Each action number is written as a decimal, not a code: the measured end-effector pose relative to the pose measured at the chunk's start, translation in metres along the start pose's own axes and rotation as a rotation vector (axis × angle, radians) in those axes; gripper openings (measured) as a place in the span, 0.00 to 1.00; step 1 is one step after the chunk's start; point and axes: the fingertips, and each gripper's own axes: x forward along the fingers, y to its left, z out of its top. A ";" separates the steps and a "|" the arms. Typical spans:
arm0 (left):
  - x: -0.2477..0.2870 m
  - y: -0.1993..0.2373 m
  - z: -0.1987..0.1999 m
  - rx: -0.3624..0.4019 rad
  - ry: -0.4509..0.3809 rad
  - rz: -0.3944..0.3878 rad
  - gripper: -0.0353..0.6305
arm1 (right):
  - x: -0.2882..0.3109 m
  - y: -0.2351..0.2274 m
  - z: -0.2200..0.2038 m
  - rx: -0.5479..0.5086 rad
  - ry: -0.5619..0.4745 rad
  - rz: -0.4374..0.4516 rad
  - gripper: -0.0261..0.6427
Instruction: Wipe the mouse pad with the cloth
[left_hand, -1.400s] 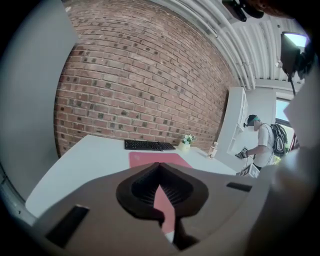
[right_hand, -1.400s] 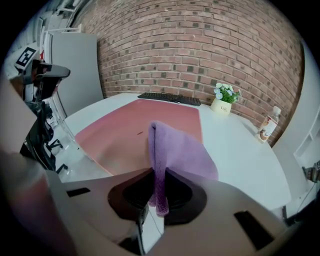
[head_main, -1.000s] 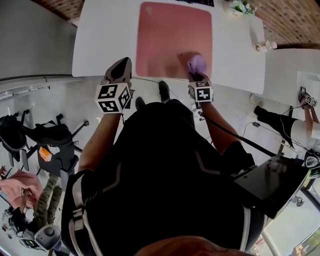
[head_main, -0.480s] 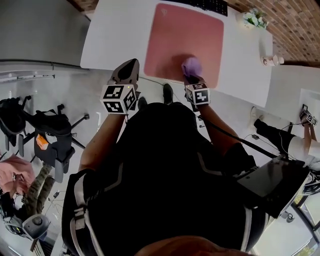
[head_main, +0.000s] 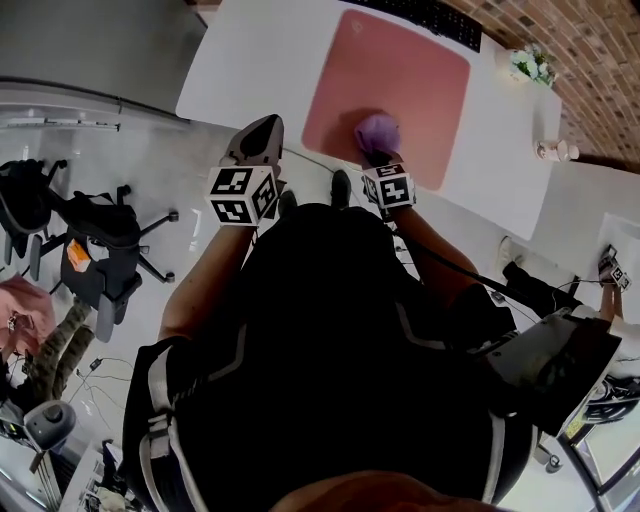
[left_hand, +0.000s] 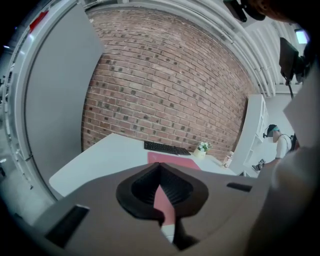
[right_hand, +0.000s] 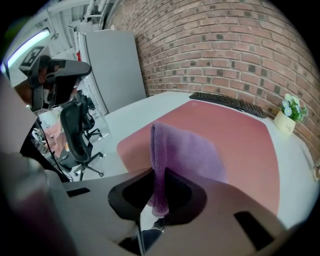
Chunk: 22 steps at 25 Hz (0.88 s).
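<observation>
Your right gripper (head_main: 374, 155) has dragged the cloth (head_main: 378, 128) leftward along the mouse pad (head_main: 400, 70)'s near edge, clamped on its soft, limp fold; hold there. Your left gripper (head_main: 262, 135) hangs closed, empty.

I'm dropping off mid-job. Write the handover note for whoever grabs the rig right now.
Right tool: shut on the cloth, which rests on the pad near its near edge.
Left tool: shut, empty, by the table's near edge, left of the pad.
Done: cloth gripped and on the pad; how much is wiped doesn't show.
Left: sweep the cloth across the pad, out toward the keyboard.
</observation>
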 end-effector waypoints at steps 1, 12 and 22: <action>-0.002 0.002 -0.001 -0.006 0.000 0.012 0.06 | 0.002 0.002 0.001 -0.010 0.004 0.008 0.12; -0.031 0.024 -0.008 -0.051 -0.018 0.130 0.06 | 0.028 0.040 0.025 -0.128 0.030 0.151 0.12; -0.054 0.032 -0.010 -0.019 -0.033 0.199 0.06 | 0.048 0.089 0.043 -0.225 0.044 0.295 0.12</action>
